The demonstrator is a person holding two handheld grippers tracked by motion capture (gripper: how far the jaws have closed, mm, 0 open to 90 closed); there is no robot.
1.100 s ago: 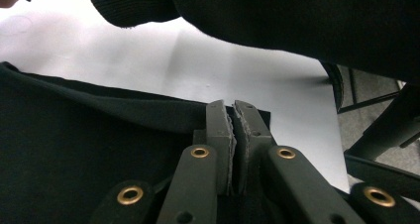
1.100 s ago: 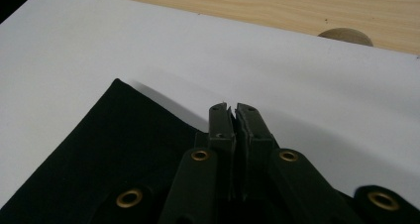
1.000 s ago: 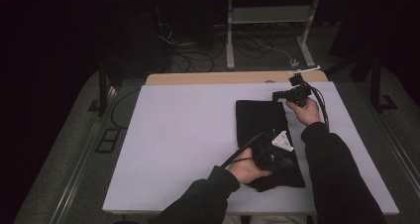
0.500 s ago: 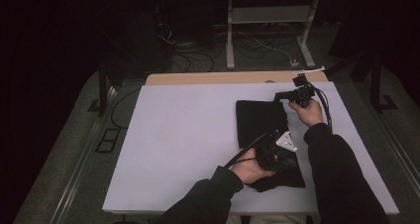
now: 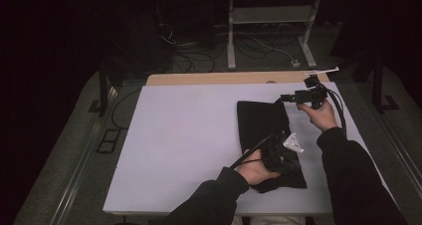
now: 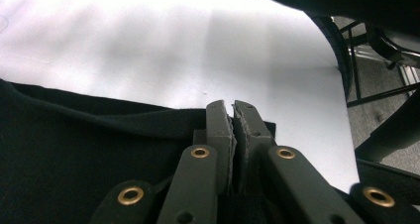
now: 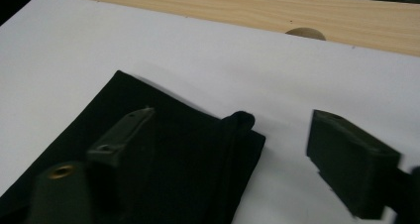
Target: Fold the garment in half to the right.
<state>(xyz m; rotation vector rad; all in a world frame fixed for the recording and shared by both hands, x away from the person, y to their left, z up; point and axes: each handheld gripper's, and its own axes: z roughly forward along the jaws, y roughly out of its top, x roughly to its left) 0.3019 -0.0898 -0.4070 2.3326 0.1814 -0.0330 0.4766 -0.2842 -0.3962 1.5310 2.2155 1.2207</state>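
Cloth (image 5: 264, 130) black, folded flat; left jaws clamped on it; right jaws just opened, empty.

One black cloth (image 5: 264, 135), two tools.

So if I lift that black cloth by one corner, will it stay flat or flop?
Likely flop: the black cloth lies flat in folded layers, with a soft rolled corner in the right gripper view. Probably light, since it drapes thinly. It may slide on the smooth white table cover.

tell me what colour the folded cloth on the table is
Plain black cloth, no pattern; clearest in the right gripper view.
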